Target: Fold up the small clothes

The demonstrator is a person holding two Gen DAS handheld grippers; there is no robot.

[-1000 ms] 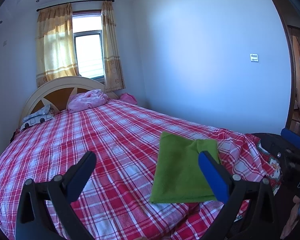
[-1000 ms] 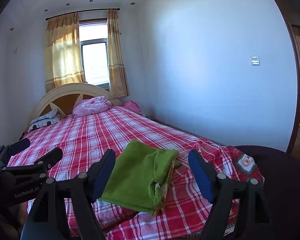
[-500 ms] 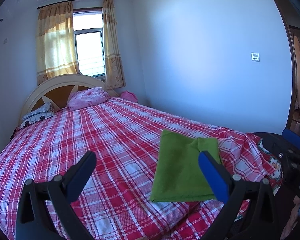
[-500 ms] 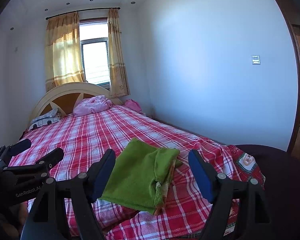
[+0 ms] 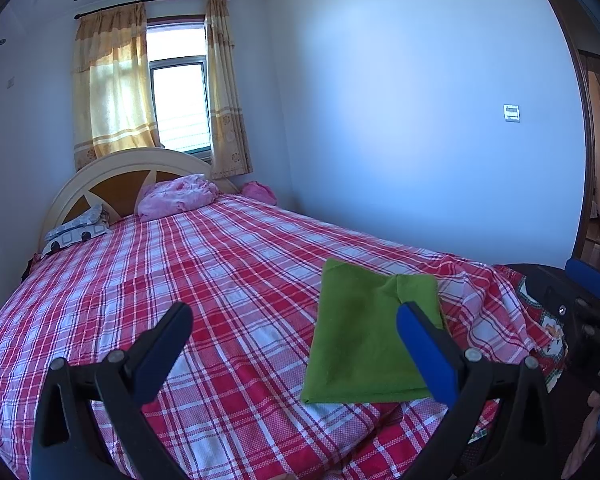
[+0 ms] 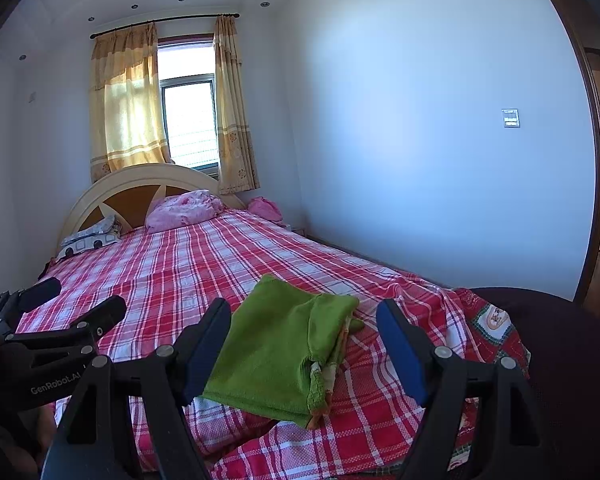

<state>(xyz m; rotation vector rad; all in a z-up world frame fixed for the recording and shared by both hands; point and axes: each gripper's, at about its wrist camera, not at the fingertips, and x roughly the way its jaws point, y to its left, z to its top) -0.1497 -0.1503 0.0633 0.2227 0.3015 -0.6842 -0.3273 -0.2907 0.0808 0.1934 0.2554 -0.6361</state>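
Left wrist view first: the left gripper (image 5: 294,332) has its jaws spread wide with nothing between them, just hanging above the red plaid bedspread (image 5: 148,280). The folded green garment (image 5: 356,340) lies flat on the bed near the foot corner, at about 4 o'clock from the middle of that view, partly behind the right-side blue pad. At 3 o'clock, at the edge, you can see a bit of the right gripper (image 5: 588,284) poking in.

Right wrist view: the right gripper (image 6: 304,336) is also wide open, holding nothing. The green piece sits right between its two fingers in the picture, but the pads aren't touching it; it's lying on the bed beyond them. There's an orange and pale layer peeking out of its folded edge at around 5 o'clock. The left gripper shows at 9 o'clock.

Up at 11 o'clock there's a pink pillow (image 6: 184,208) against the cream headboard (image 6: 140,180), with yellow curtains (image 6: 128,100) and a window (image 6: 190,120) above.
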